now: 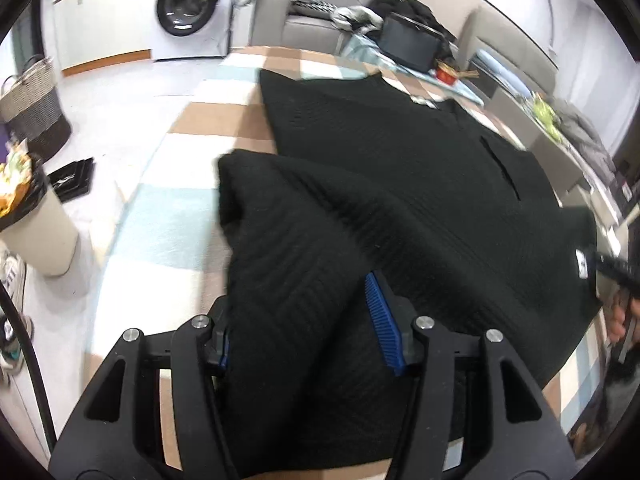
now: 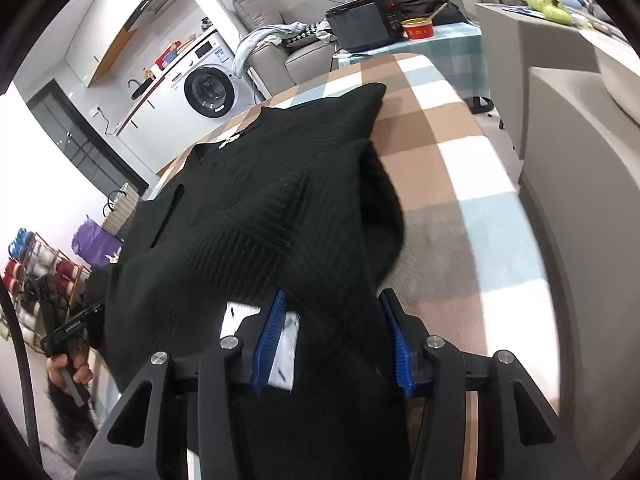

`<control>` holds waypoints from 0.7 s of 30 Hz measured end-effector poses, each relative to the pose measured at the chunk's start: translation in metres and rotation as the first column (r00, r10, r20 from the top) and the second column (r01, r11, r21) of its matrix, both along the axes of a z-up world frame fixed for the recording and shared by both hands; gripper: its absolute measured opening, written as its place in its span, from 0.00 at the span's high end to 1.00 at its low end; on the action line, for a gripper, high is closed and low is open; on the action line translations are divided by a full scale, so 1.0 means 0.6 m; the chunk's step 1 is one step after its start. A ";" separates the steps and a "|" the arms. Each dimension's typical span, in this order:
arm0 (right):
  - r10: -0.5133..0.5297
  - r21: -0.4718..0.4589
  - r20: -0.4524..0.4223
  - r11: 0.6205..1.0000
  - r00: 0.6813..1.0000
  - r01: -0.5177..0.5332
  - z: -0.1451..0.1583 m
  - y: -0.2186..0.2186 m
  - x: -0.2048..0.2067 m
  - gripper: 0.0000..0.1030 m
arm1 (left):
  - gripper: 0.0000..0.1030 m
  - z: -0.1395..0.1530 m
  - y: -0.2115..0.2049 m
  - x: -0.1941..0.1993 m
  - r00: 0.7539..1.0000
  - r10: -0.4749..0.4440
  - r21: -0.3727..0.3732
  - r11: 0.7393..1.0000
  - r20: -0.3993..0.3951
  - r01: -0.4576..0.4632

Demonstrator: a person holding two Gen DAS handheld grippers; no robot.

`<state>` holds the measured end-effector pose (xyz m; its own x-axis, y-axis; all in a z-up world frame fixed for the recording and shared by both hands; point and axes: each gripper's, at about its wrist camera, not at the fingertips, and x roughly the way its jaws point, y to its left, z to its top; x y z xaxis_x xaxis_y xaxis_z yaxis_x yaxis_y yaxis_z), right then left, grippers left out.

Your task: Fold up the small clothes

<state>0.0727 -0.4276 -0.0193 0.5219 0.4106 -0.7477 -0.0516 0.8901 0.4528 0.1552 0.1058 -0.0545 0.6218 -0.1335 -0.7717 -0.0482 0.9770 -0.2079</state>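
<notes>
Your left gripper (image 1: 306, 320) and right gripper (image 2: 332, 336) stood half-open, black knit sweater (image 1: 400, 184) loose between; folds risked slumping apart.

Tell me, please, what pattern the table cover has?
Brown, white and pale-blue checks on the table cover, clearest from the right wrist.

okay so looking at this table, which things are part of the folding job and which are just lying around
In the job:
black knit top
left gripper
right gripper

Lying about:
washing machine
red bowl
woven basket
checked table cover
</notes>
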 end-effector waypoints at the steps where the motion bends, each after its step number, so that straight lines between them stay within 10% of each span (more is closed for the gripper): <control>1: 0.000 -0.004 0.000 1.000 1.000 0.000 0.003 -0.006 -0.010 0.50 | 0.47 0.004 0.007 -0.005 1.000 0.013 -0.006 1.000 0.005 -0.013; 21: 0.015 -0.001 0.036 1.000 0.999 -0.014 -0.014 0.038 0.037 0.44 | 0.39 -0.015 0.004 0.019 0.997 0.075 -0.032 0.997 -0.021 -0.075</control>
<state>0.0947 -0.4049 -0.0279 0.5425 0.4176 -0.7289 -0.0807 0.8896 0.4496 0.1668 0.1084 -0.0636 0.6159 -0.1128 -0.7797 -0.1256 0.9630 -0.2384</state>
